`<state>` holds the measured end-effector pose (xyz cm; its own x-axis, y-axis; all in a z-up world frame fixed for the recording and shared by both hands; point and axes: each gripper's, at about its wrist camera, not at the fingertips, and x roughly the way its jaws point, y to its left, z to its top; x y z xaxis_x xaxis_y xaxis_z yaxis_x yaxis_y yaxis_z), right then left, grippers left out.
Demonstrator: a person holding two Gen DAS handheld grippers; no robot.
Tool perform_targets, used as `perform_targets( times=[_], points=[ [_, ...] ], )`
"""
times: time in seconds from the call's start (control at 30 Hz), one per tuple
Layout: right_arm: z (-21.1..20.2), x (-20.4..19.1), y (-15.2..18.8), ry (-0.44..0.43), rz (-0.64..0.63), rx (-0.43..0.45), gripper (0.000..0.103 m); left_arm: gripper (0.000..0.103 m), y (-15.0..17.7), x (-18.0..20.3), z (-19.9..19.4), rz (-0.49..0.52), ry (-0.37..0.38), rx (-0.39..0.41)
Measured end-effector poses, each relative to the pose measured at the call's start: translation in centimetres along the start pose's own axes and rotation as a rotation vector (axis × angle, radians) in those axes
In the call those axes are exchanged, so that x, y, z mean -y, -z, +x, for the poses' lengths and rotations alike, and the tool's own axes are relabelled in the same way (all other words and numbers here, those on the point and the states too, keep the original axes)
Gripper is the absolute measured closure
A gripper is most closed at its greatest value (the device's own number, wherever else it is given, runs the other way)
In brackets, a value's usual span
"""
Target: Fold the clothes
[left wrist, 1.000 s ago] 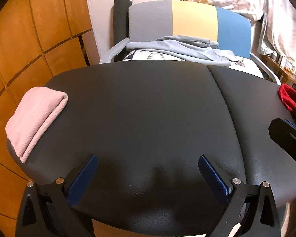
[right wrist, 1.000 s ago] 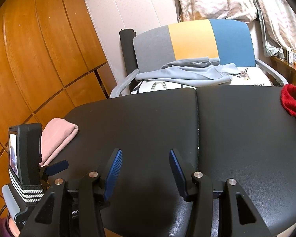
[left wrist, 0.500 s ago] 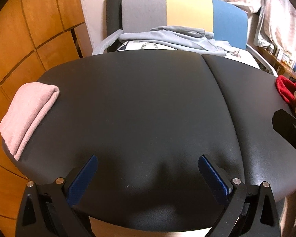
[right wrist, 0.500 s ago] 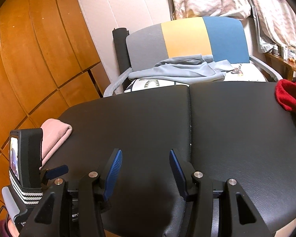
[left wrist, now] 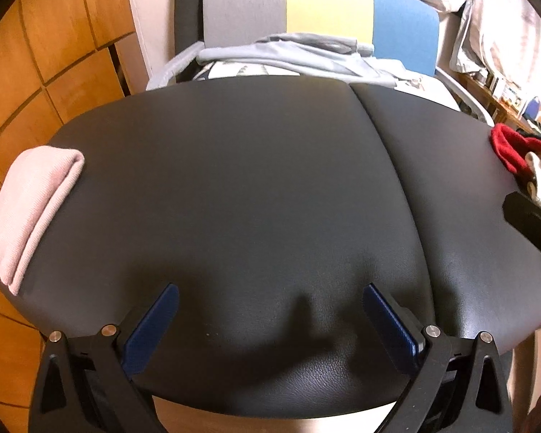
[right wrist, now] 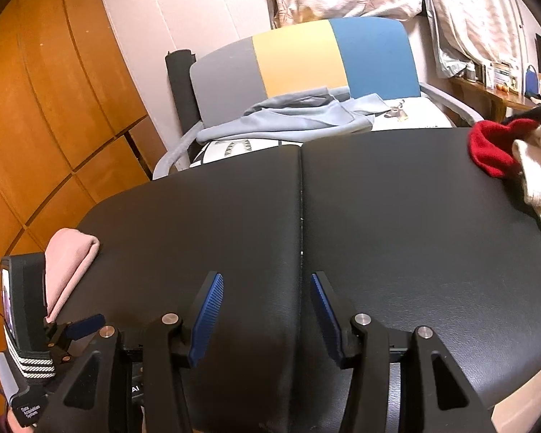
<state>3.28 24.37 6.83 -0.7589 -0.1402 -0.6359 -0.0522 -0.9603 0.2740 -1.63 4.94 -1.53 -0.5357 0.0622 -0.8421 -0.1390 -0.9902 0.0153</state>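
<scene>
White "Data Acquisition System" label (right wrist: pixel 30 411), left gripper (left wrist: pixel 270 321)

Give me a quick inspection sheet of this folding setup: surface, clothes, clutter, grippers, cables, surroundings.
Surface: black padded table, seam down the middle, centre bare.
Job's things: folded pink garment at the left edge; red and cream clothes heaped at the right edge.
Clutter: nothing seen.
Grippers: left gripper open wide, holding nothing; right gripper open, holding nothing.
Cables: nothing seen.
Surroundings: chair behind with grey-blue garment; wood panels left.
</scene>
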Motion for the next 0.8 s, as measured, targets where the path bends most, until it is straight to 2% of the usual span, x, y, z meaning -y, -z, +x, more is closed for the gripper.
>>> perform_targets(
  times=[0.23,0.5,0.73,0.8],
  points=[
    [-0.2,1.5,0.1,0.035,0.019,0.012,0.051,0.0,-0.5,1.2,0.5,0.047,-0.01,0.011],
    [-1.1,6.8,-0.4,0.155,0.092,0.054,0.051,0.0,-1.4,4.1,1.0,0.139,-0.005,0.053],
    [-3.0,14.0,-0.6,0.305,0.189,0.102,0.051,0.0,-2.3,7.7,2.4,0.258,-0.116,0.095],
    [-3.7,15.9,-0.5,0.344,0.203,0.115,0.051,0.0,-2.8,8.8,3.0,0.282,-0.128,0.1]
  ],
)
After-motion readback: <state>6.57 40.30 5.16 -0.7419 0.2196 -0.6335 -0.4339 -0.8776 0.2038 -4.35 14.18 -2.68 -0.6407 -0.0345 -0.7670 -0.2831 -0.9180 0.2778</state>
